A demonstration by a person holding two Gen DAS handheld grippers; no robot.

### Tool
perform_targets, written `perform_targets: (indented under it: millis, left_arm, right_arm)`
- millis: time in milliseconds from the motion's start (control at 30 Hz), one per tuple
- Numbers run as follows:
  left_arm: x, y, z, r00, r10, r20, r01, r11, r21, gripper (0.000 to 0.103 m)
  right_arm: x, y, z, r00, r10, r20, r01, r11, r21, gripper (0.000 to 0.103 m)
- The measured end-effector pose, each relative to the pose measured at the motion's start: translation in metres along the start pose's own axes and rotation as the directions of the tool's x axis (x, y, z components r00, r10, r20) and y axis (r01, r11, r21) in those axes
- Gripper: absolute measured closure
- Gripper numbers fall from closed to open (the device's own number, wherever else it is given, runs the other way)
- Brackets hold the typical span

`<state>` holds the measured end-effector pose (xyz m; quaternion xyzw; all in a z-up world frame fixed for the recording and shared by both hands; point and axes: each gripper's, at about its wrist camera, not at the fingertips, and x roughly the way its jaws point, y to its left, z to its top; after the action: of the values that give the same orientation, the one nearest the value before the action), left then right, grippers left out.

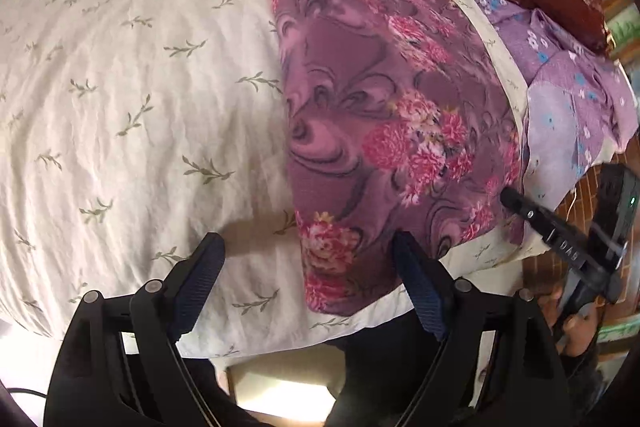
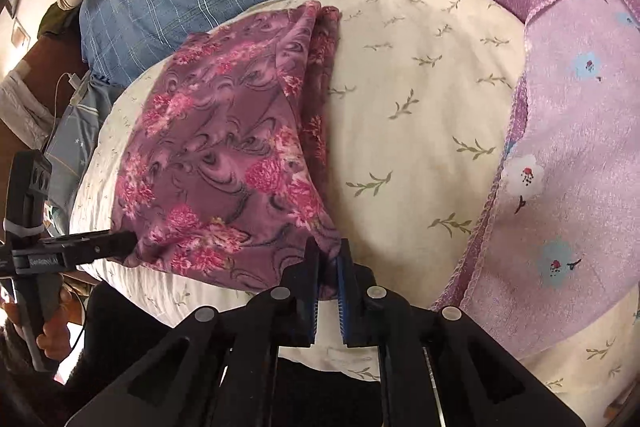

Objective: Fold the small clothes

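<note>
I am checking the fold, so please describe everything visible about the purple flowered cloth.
The purple flowered cloth is thin, soft fabric with pink blossoms and dark swirls. It lies folded in layers on the cream pillow, one long folded edge showing doubled layers. The right claw is shut on its near corner. The left claw is open, one finger over the cloth's near edge.

Two close wrist views down over one cream pillow (image 1: 120,87), opposite sides.

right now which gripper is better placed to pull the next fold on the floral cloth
Right. The right gripper is already shut on the near corner of the floral cloth, while the left gripper hangs open, jaws apart, gripping nothing.
</note>
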<state>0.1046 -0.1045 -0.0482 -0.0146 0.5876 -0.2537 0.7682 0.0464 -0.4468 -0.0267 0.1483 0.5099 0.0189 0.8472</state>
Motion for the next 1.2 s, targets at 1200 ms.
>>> perform_targets:
  millis: [1200]
  left_arm:
    - [0.000,0.007,0.110,0.994,-0.093,0.059,0.095,0.995,-0.029,0.017]
  right_arm:
    - [0.047,0.001,0.123,0.982,0.175,0.077,-0.181,0.981,0.076,0.083]
